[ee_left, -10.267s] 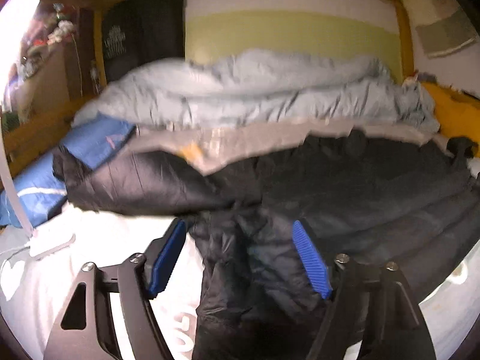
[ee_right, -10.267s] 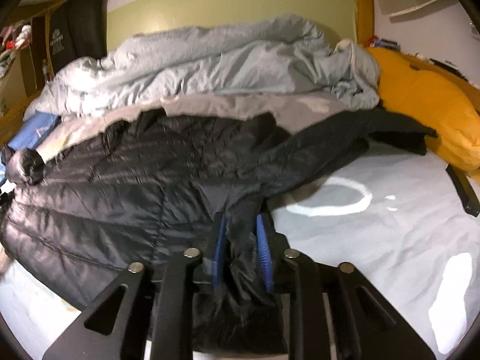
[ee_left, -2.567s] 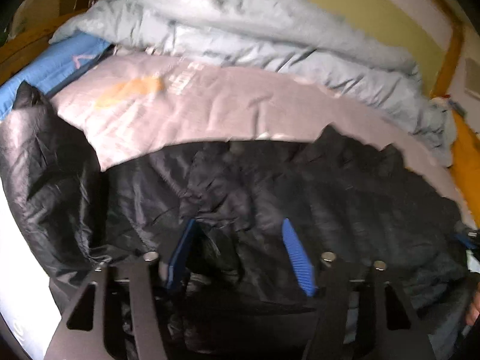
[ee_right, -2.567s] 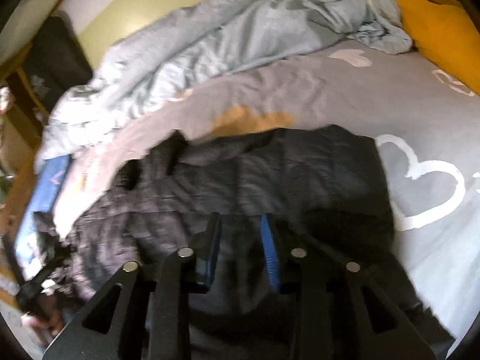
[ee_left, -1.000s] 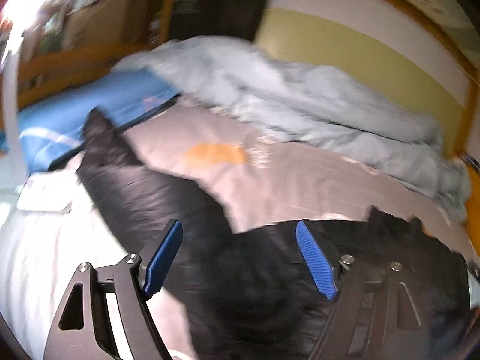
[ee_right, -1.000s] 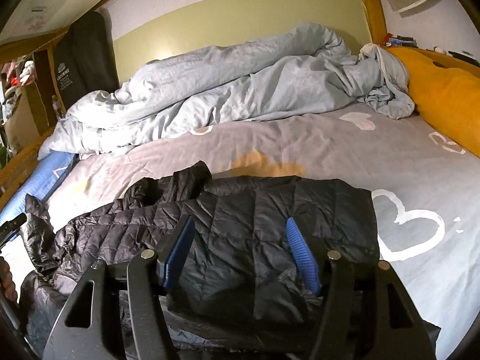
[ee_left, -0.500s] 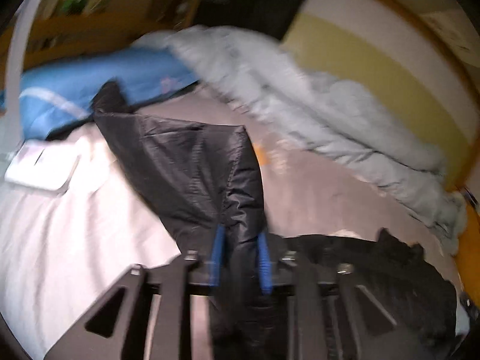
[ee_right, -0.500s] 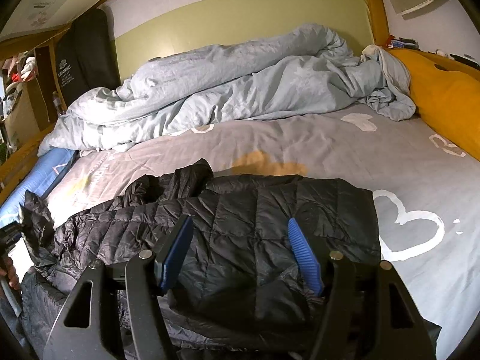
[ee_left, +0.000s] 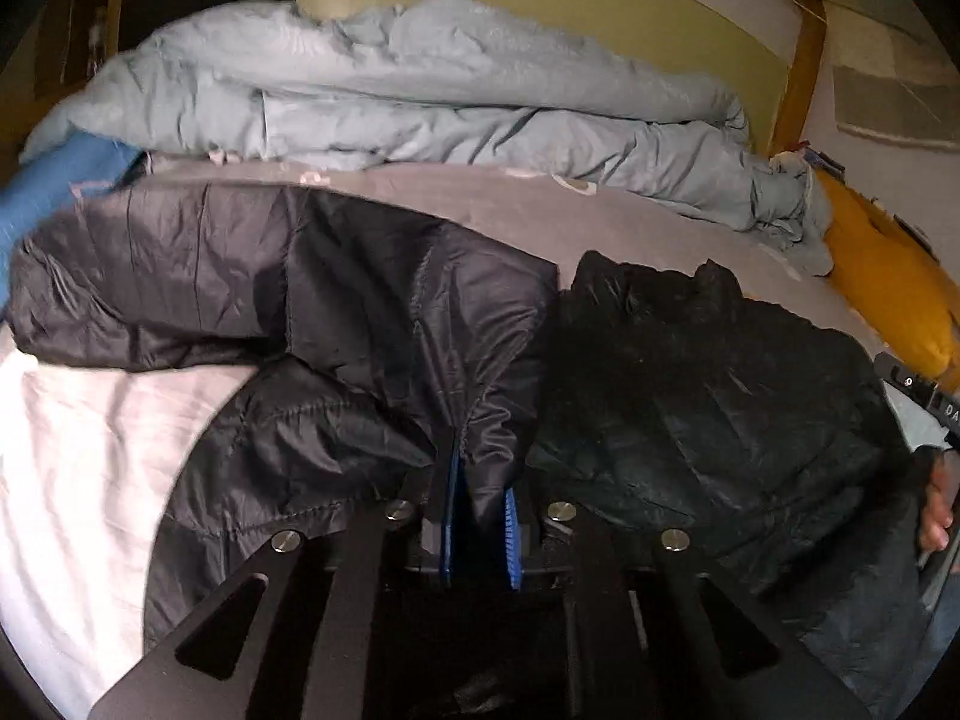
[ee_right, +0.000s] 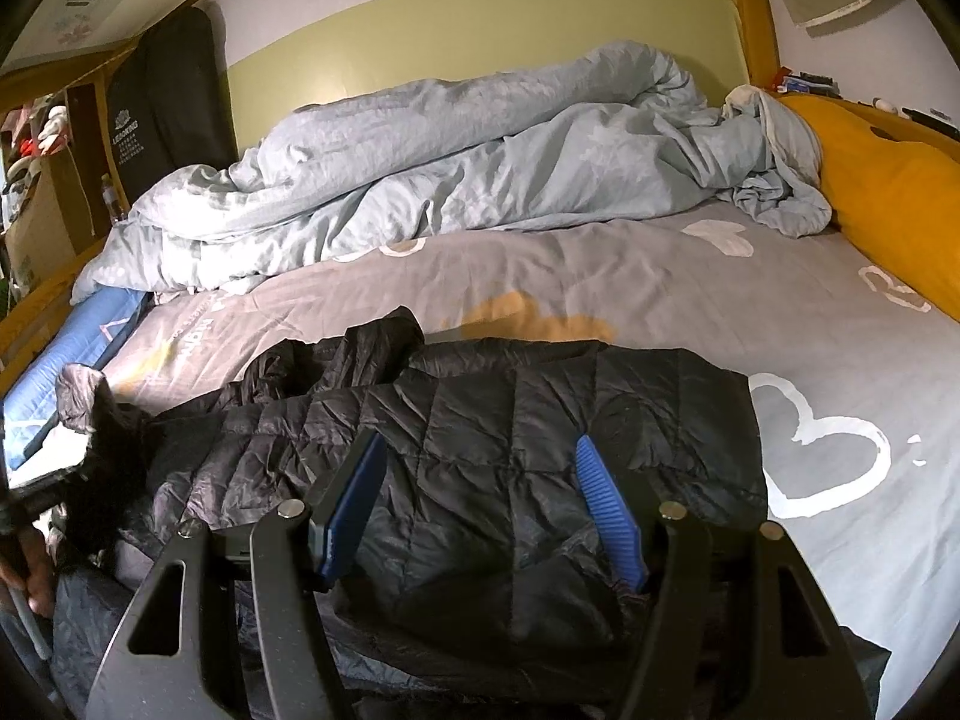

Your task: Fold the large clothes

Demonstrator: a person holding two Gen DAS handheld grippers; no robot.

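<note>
While left gripper (ee_left: 478, 516) clamps its sleeve and right gripper (ee_right: 483, 513) gapes empty, puffer jacket (ee_right: 510, 438): soft, light, slippery; grip seams.

Black slotted finger arms on left gripper (ee_left: 479, 531) and right gripper (ee_right: 480, 510), studded with round silver screws, tipped with ribbed blue pads (ee_right: 606, 510). Bare fingers (ee_left: 936, 510) at right edge of left view.
</note>
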